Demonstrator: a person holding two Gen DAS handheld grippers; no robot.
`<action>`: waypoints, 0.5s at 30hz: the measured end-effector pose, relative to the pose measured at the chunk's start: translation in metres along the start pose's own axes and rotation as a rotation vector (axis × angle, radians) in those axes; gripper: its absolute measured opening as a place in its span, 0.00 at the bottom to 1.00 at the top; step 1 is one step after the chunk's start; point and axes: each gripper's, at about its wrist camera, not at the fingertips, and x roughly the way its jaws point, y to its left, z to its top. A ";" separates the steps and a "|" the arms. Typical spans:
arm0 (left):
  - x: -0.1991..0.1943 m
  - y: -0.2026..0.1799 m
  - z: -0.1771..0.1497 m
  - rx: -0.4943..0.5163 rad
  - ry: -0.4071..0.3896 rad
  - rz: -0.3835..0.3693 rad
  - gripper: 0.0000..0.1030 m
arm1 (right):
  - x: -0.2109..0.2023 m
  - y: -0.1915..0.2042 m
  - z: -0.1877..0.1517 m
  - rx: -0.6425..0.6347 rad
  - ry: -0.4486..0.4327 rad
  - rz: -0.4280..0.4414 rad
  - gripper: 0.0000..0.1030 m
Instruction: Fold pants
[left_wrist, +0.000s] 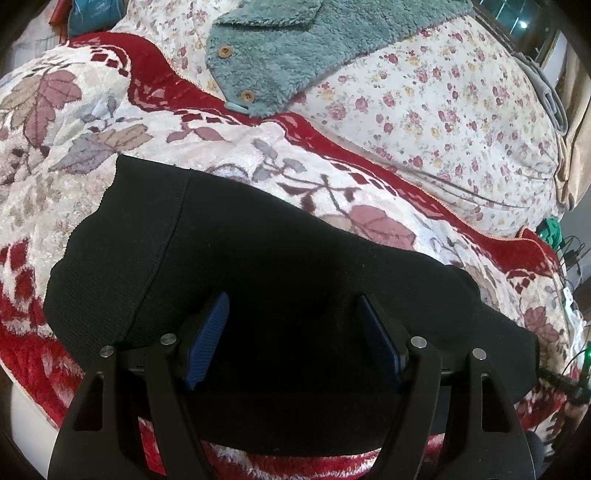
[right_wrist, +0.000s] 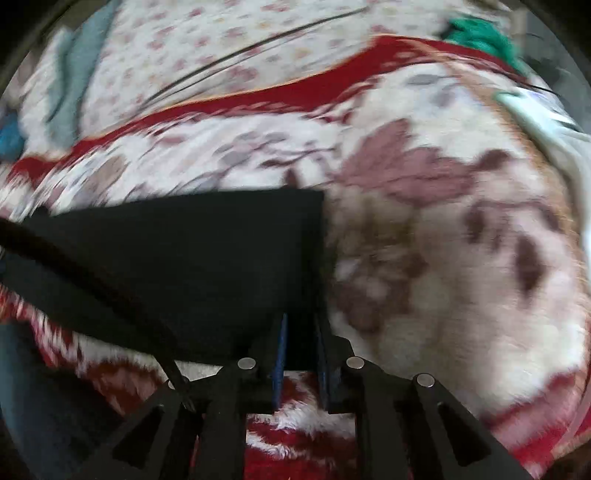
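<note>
The black pants (left_wrist: 258, 266) lie on a red and cream floral blanket (left_wrist: 74, 147), one end with a stitched seam at the left. My left gripper (left_wrist: 293, 306) hovers over the pants with its blue-padded fingers (left_wrist: 208, 332) wide apart, holding nothing. In the right wrist view, which is blurred by motion, my right gripper (right_wrist: 301, 325) has its fingers close together on the right edge of the black pants (right_wrist: 192, 258), and the cloth hangs lifted off the blanket (right_wrist: 443, 240).
A teal fleece garment with wooden buttons (left_wrist: 295, 51) lies on a small-flowered sheet (left_wrist: 443, 110) beyond the blanket. A green object (left_wrist: 550, 229) and cables sit at the right bed edge. A thin black cord (right_wrist: 258, 48) crosses the sheet.
</note>
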 end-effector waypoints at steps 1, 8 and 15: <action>0.000 0.001 0.001 -0.009 0.006 -0.007 0.70 | -0.007 0.003 0.002 0.006 -0.030 0.009 0.13; 0.002 0.003 0.006 -0.023 0.034 -0.032 0.73 | 0.007 0.045 0.007 -0.025 -0.027 0.109 0.46; 0.006 -0.012 0.003 0.038 0.045 0.066 0.74 | 0.009 0.039 -0.013 0.097 -0.077 0.112 0.50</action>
